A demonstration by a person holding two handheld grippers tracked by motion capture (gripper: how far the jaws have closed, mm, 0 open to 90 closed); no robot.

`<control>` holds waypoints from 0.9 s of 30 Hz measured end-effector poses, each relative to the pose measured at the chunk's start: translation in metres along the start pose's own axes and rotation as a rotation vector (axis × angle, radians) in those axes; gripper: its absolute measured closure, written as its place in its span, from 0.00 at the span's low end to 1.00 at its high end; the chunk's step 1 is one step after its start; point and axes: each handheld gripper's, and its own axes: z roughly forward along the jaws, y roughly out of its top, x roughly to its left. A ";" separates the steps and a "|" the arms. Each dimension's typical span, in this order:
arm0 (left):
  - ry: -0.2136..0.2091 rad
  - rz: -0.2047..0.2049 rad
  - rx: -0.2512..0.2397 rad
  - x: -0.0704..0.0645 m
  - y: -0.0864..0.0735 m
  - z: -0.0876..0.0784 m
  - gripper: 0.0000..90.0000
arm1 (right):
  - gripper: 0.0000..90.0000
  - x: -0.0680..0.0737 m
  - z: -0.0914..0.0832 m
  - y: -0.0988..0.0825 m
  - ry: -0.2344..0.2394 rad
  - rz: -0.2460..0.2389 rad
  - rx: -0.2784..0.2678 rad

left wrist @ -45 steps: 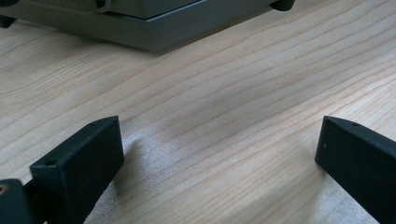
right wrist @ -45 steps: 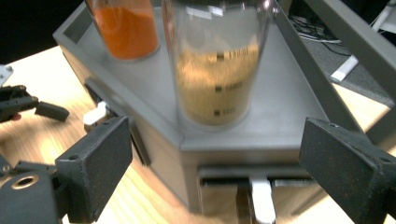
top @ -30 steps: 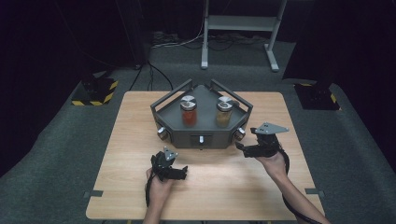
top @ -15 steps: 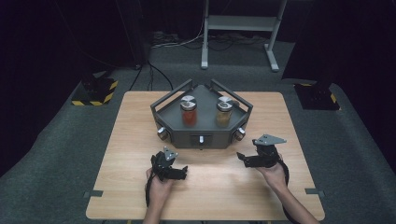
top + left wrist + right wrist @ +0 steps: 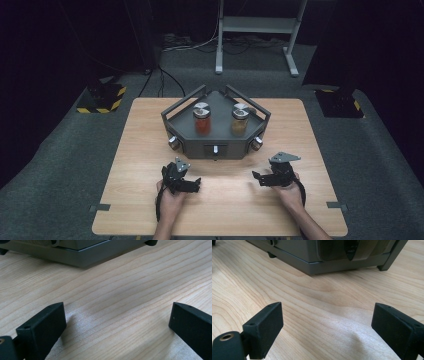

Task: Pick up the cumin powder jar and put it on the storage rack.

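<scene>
A grey five-sided rack (image 5: pixel 215 146) stands at the middle of the wooden table (image 5: pixel 140 130), and its base edge (image 5: pixel 82 258) (image 5: pixel 332 265) crosses the top of both gripper views. On it stand two lidded jars: a red-filled jar (image 5: pixel 202 120) on the left and an amber-filled jar (image 5: pixel 240 120) on the right. My left gripper (image 5: pixel 194 185) rests low on the table in front of the rack, open, nothing between its fingers (image 5: pixel 42 327). My right gripper (image 5: pixel 257 178) sits at the front right, also open and empty, fingers (image 5: pixel 263 325) wide apart over bare wood.
Round knobs (image 5: pixel 174 142) (image 5: pixel 256 143) stick out of the rack's front corners. Beyond the table are a white stand's legs (image 5: pixel 255 30), cables on the floor, and yellow-black striped floor blocks (image 5: pixel 102 97) (image 5: pixel 340 102) at both sides.
My right gripper has come down and toward the person, from beside the rack's right corner to the table surface. The left gripper has stayed put.
</scene>
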 end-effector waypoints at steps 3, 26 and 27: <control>-0.001 -0.001 0.000 0.000 0.000 0.000 0.01 | 0.12 0.002 0.002 0.000 0.001 -0.005 0.007; -0.001 -0.002 0.000 0.000 0.000 0.000 0.01 | 0.12 0.007 0.011 -0.003 0.008 0.005 0.046; -0.001 -0.001 0.000 0.000 0.000 0.000 0.01 | 0.12 0.007 0.012 -0.004 0.008 0.006 0.047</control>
